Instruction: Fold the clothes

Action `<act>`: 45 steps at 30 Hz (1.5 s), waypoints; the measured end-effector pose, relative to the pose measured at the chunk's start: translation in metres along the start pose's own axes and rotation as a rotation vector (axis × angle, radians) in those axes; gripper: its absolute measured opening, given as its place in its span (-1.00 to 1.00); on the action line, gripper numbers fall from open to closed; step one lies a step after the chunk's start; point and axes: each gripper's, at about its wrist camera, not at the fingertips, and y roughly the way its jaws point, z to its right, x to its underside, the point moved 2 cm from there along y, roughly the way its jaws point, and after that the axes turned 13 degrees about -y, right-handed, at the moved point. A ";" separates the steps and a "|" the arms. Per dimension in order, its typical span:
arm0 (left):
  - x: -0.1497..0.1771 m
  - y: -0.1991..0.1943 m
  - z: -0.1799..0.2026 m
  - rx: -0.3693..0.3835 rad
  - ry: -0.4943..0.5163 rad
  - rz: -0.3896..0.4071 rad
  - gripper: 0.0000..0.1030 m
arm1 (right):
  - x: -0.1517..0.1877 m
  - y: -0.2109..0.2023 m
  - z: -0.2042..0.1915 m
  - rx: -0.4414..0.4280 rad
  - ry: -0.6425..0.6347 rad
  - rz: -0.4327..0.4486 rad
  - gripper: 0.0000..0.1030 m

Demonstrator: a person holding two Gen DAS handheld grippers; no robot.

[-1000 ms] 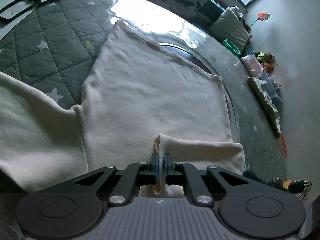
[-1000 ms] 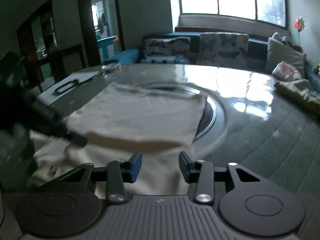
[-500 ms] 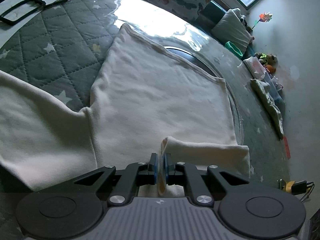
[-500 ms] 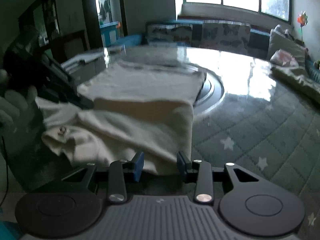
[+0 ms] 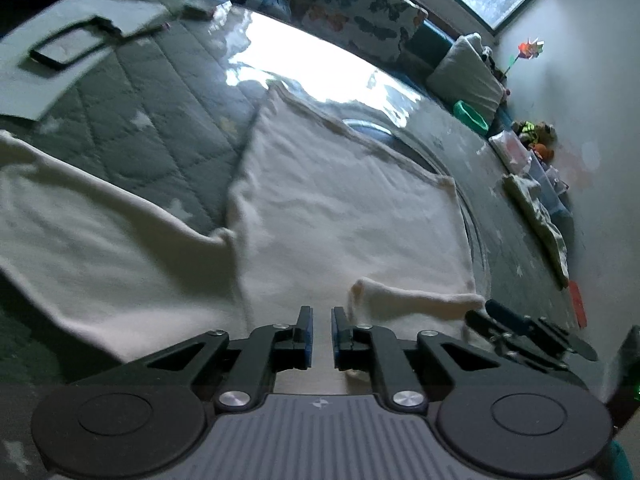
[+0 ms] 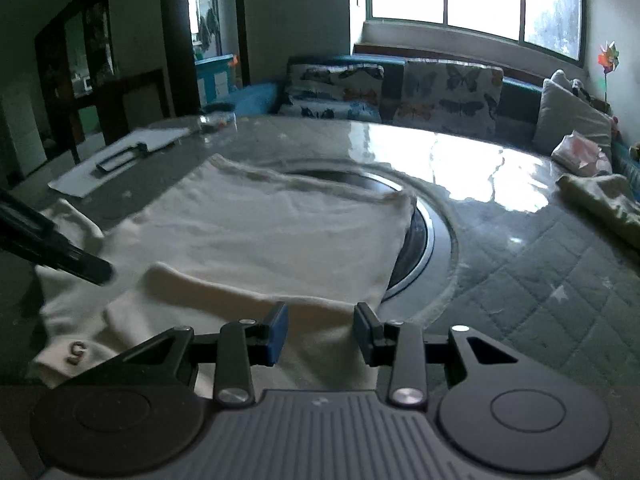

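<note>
Now | step: sleeve fold laid | cream shirt (image 5: pixel 340 216) flat on quilted surface (image 5: pixel 168 92) | left tongs (image 5: pixel 319 332) slightly apart, empty | right tongs (image 6: pixel 320 330) wide apart, empty | next: likely grip other sleeve (image 5: pixel 92 240)

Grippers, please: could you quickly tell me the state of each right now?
Left gripper: open, holding nothing, over the cream garment.
Right gripper: open, empty.

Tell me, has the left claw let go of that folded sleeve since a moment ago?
Yes. The left gripper has opened, and the sleeve fold now lies just right of its fingers on the cream shirt.
</note>
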 end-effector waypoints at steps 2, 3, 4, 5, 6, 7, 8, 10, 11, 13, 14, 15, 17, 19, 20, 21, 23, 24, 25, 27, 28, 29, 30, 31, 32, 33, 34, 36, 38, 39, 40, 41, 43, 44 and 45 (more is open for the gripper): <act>-0.001 -0.012 -0.007 -0.004 0.006 0.029 -0.73 | 0.002 0.005 -0.004 0.014 -0.022 -0.014 -0.30; -0.001 -0.016 -0.011 -0.012 0.010 0.045 -0.72 | 0.002 0.006 -0.006 0.024 -0.036 -0.018 -0.29; -0.002 -0.020 -0.016 -0.026 0.011 0.063 -0.67 | 0.001 0.005 -0.008 0.028 -0.046 -0.016 -0.29; -0.003 -0.025 -0.021 -0.040 0.012 0.081 -0.57 | -0.001 0.002 -0.011 0.027 -0.053 -0.007 -0.28; -0.004 -0.029 -0.026 -0.054 0.011 0.099 -0.54 | -0.004 0.000 -0.014 0.019 -0.058 0.002 -0.28; -0.004 -0.032 -0.032 -0.067 0.006 0.115 -0.51 | -0.006 -0.002 -0.018 0.004 -0.063 0.012 -0.28; -0.005 -0.036 -0.038 -0.082 0.000 0.132 -0.48 | -0.009 -0.003 -0.023 -0.010 -0.070 0.017 -0.28; -0.008 -0.044 -0.054 -0.113 -0.024 0.165 -0.40 | -0.012 -0.001 -0.033 -0.037 -0.086 0.021 -0.28; -0.009 -0.048 -0.061 -0.130 -0.037 0.181 -0.38 | -0.013 0.002 -0.039 -0.056 -0.091 0.017 -0.26; -0.012 -0.057 -0.079 -0.160 -0.069 0.211 -0.38 | -0.013 0.011 -0.051 -0.079 -0.100 -0.007 -0.12; -0.013 -0.062 -0.088 -0.171 -0.084 0.227 -0.38 | -0.012 0.016 -0.056 -0.086 -0.105 -0.021 -0.10; -0.015 -0.068 -0.097 -0.187 -0.100 0.249 -0.39 | -0.012 0.019 -0.060 -0.088 -0.110 -0.026 -0.09; -0.018 -0.079 -0.115 -0.212 -0.129 0.291 -0.43 | -0.014 0.018 -0.063 -0.089 -0.111 -0.025 -0.08; -0.023 -0.089 -0.135 -0.230 -0.167 0.332 -0.43 | -0.019 0.014 -0.065 -0.085 -0.111 -0.017 -0.07; -0.027 -0.092 -0.145 -0.241 -0.190 0.352 -0.43 | -0.022 0.010 -0.067 -0.084 -0.117 -0.008 -0.06; -0.030 -0.094 -0.154 -0.253 -0.211 0.366 -0.44 | -0.025 0.007 -0.068 -0.086 -0.123 0.005 -0.04; -0.038 -0.095 -0.167 -0.268 -0.245 0.384 -0.46 | -0.031 0.002 -0.072 -0.097 -0.125 0.025 -0.02; -0.041 -0.094 -0.171 -0.270 -0.252 0.385 -0.46 | -0.034 0.000 -0.075 -0.108 -0.127 0.035 -0.02; -0.045 -0.093 -0.175 -0.271 -0.259 0.388 -0.46 | -0.037 -0.002 -0.078 -0.118 -0.132 0.041 -0.02; -0.051 -0.089 -0.178 -0.280 -0.262 0.393 -0.46 | -0.042 -0.005 -0.085 -0.135 -0.146 0.051 -0.02; -0.054 -0.087 -0.179 -0.282 -0.267 0.390 -0.47 | -0.045 -0.006 -0.089 -0.147 -0.156 0.058 -0.02; -0.056 -0.084 -0.180 -0.281 -0.271 0.392 -0.48 | -0.047 -0.008 -0.094 -0.159 -0.166 0.064 -0.02; -0.057 -0.082 -0.180 -0.281 -0.273 0.396 -0.50 | -0.050 -0.009 -0.097 -0.167 -0.173 0.071 -0.02; -0.059 -0.081 -0.180 -0.289 -0.273 0.403 -0.54 | -0.051 -0.010 -0.101 -0.172 -0.178 0.076 -0.01; -0.061 -0.079 -0.179 -0.290 -0.273 0.404 -0.55 | -0.053 -0.011 -0.104 -0.181 -0.181 0.082 -0.01; -0.063 -0.078 -0.178 -0.293 -0.274 0.405 -0.57 | -0.055 -0.012 -0.106 -0.189 -0.183 0.087 0.00; -0.064 -0.076 -0.177 -0.302 -0.273 0.408 -0.67 | -0.056 -0.013 -0.108 -0.192 -0.186 0.090 0.00; -0.065 -0.073 -0.175 -0.312 -0.270 0.412 -0.83 | -0.057 -0.015 -0.111 -0.199 -0.189 0.095 0.00; -0.065 -0.071 -0.174 -0.315 -0.269 0.415 -0.91 | -0.057 -0.016 -0.112 -0.202 -0.184 0.097 0.00; -0.065 -0.071 -0.174 -0.306 -0.274 0.416 -0.93 | -0.056 -0.017 -0.112 -0.203 -0.180 0.098 0.00; -0.064 -0.072 -0.173 -0.291 -0.274 0.418 -0.95 | -0.056 -0.018 -0.111 -0.203 -0.176 0.099 0.00; -0.064 -0.073 -0.172 -0.276 -0.271 0.421 -0.95 | -0.055 -0.019 -0.110 -0.204 -0.170 0.100 0.00; -0.060 -0.077 -0.165 -0.246 -0.247 0.442 -0.95 | -0.054 -0.020 -0.108 -0.205 -0.155 0.100 0.00; -0.059 -0.079 -0.161 -0.230 -0.237 0.451 -0.95 | -0.053 -0.021 -0.107 -0.204 -0.150 0.100 0.00; -0.058 -0.081 -0.158 -0.215 -0.232 0.459 -0.96 | -0.053 -0.021 -0.106 -0.204 -0.145 0.101 0.00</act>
